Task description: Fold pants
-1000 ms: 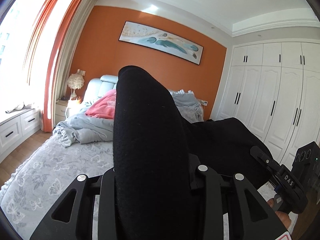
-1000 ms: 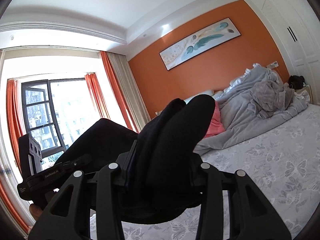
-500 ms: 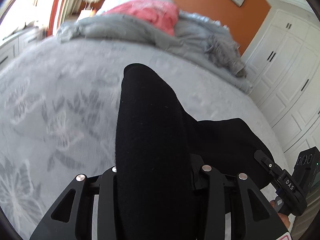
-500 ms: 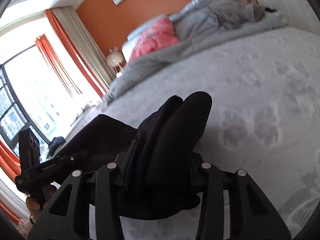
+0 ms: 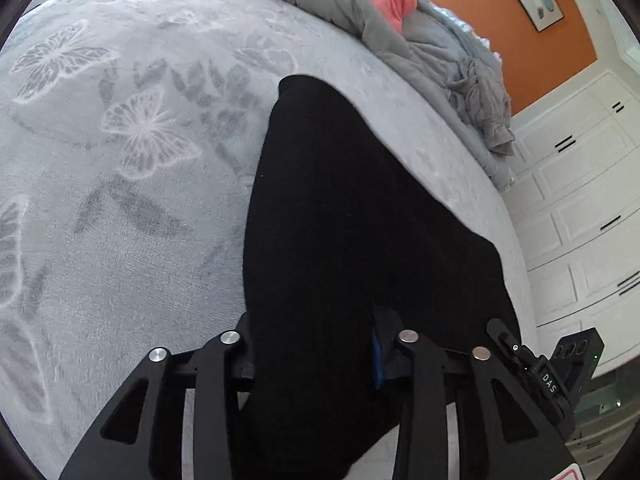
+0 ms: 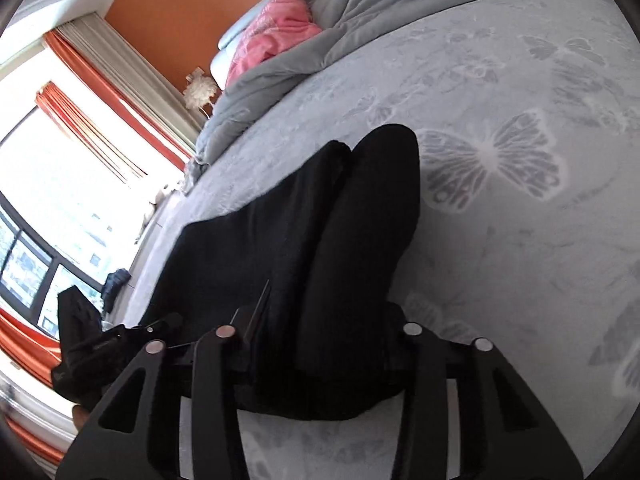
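Compared with one second before, both grippers have come down: the wall and ceiling have left the views and the bed (image 5: 120, 240) fills them. The pants (image 5: 328, 240) now hang low over the bed, close to its grey cover.

The left gripper (image 5: 316, 344) and the right gripper (image 6: 316, 340) are each closing, fingers partly apart, with a thick fold of the pants pinched between them.

I count one pair of pants, two grippers, one pink blanket (image 6: 276, 36) at the head of the bed.
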